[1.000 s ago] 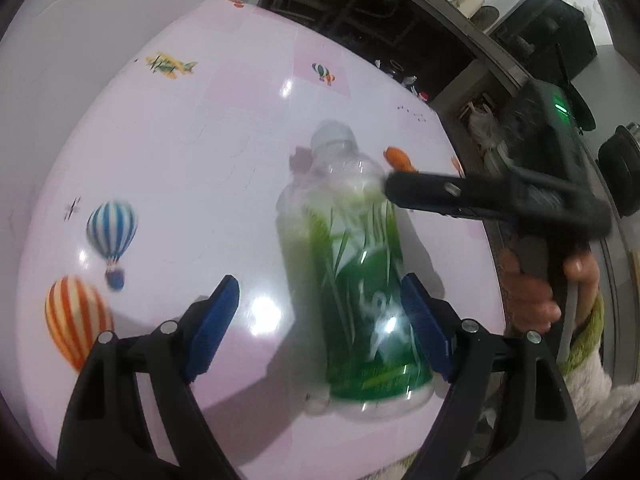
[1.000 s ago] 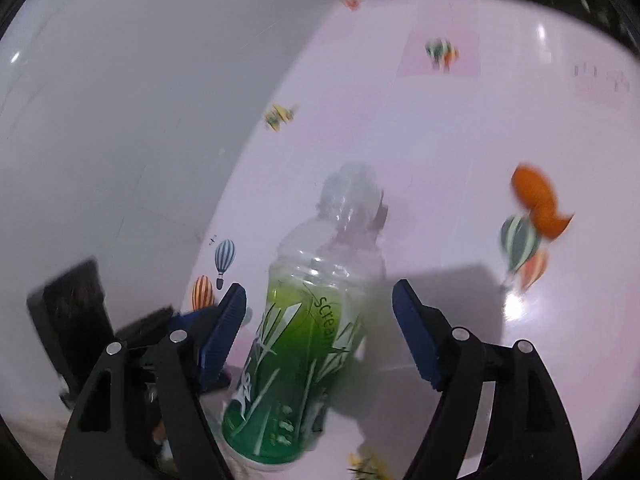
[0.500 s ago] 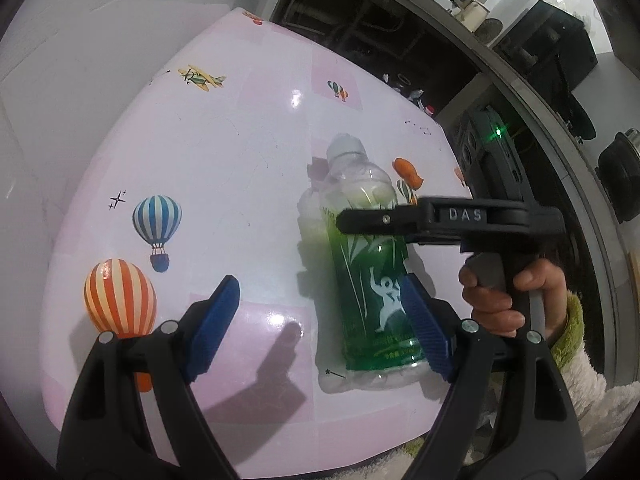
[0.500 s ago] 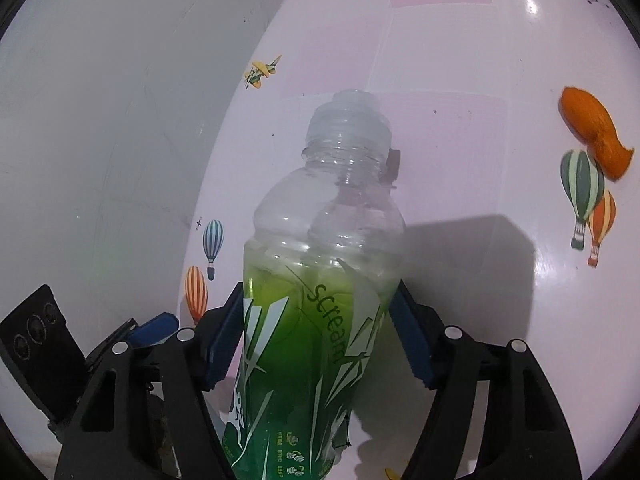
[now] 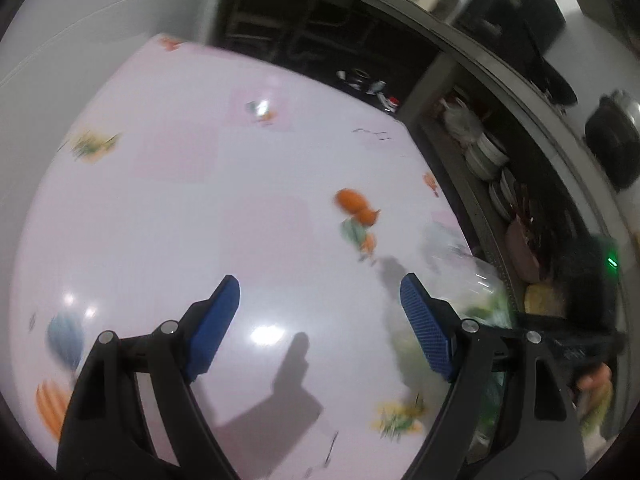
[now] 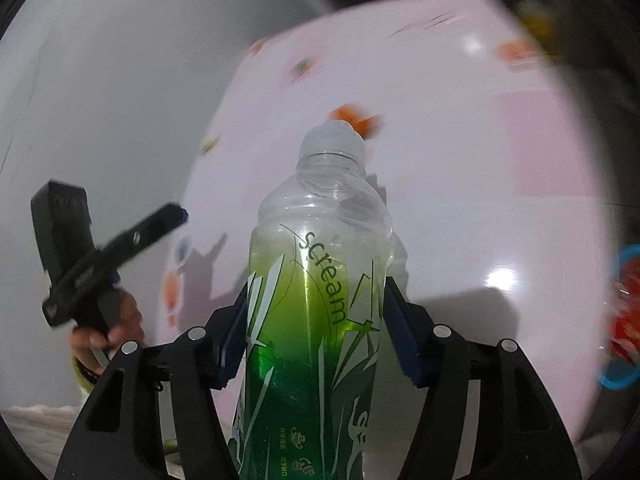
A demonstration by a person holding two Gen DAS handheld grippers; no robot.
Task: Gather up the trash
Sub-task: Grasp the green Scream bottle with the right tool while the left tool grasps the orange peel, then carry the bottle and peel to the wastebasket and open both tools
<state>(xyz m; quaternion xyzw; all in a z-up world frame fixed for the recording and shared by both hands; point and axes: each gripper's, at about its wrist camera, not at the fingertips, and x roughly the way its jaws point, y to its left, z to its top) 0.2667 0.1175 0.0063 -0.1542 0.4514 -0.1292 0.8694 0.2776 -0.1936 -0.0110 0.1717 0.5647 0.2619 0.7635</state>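
A clear plastic bottle (image 6: pixel 316 300) with a green "scream" label sits between the blue pads of my right gripper (image 6: pixel 316 328), which is shut on its body and holds it off the pink table (image 6: pixel 460 168). In the left wrist view the bottle (image 5: pixel 468 280) is a blur at the right, beside the table edge. My left gripper (image 5: pixel 320 316) is open and empty over the table (image 5: pixel 180 200); it also shows in the right wrist view (image 6: pixel 160 220). A piece of orange peel (image 5: pixel 354 202) lies on the table ahead; it shows behind the bottle cap in the right wrist view (image 6: pixel 352 116).
The table stands against a white wall (image 5: pixel 60 40). Dark shelving with stacked plates (image 5: pixel 488 152) runs along its right side. Something red and blue (image 6: pixel 624 316) shows at the right edge of the right wrist view.
My right gripper closed on the bottle and carried it off to the right, away from my left gripper. My left gripper stayed open.
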